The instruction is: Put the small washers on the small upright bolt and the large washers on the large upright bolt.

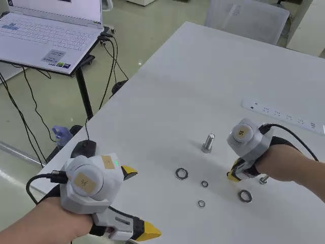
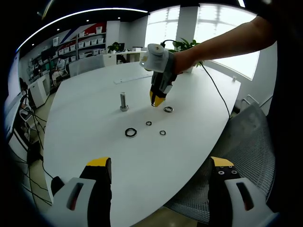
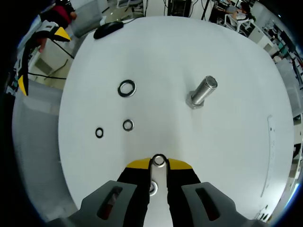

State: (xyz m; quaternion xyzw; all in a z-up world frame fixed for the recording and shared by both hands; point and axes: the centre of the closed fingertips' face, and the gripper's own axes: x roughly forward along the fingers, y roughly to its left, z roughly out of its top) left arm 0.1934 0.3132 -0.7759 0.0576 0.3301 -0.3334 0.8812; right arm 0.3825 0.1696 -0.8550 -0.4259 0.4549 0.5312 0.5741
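The large upright bolt (image 1: 208, 143) (image 2: 123, 101) (image 3: 201, 92) stands mid-table. The small bolt (image 1: 263, 179) stands just under the right hand. Two large washers (image 1: 182, 174) (image 1: 245, 195) and two small washers (image 1: 204, 184) (image 1: 201, 204) lie flat between them. My right gripper (image 1: 234, 177) (image 2: 157, 100) (image 3: 158, 163) points down at the table beside the small bolt, its jaws pinched on what looks like a small washer (image 3: 158, 161). My left gripper (image 1: 141, 203) (image 2: 160, 163) hovers open at the table's near edge, holding nothing.
A white power strip (image 1: 284, 116) lies at the table's far right. A laptop (image 1: 51, 35) sits on a stand left of the table, with a black mouse (image 1: 84, 149) at the table's left edge. A mesh chair (image 2: 246, 156) stands by the near edge.
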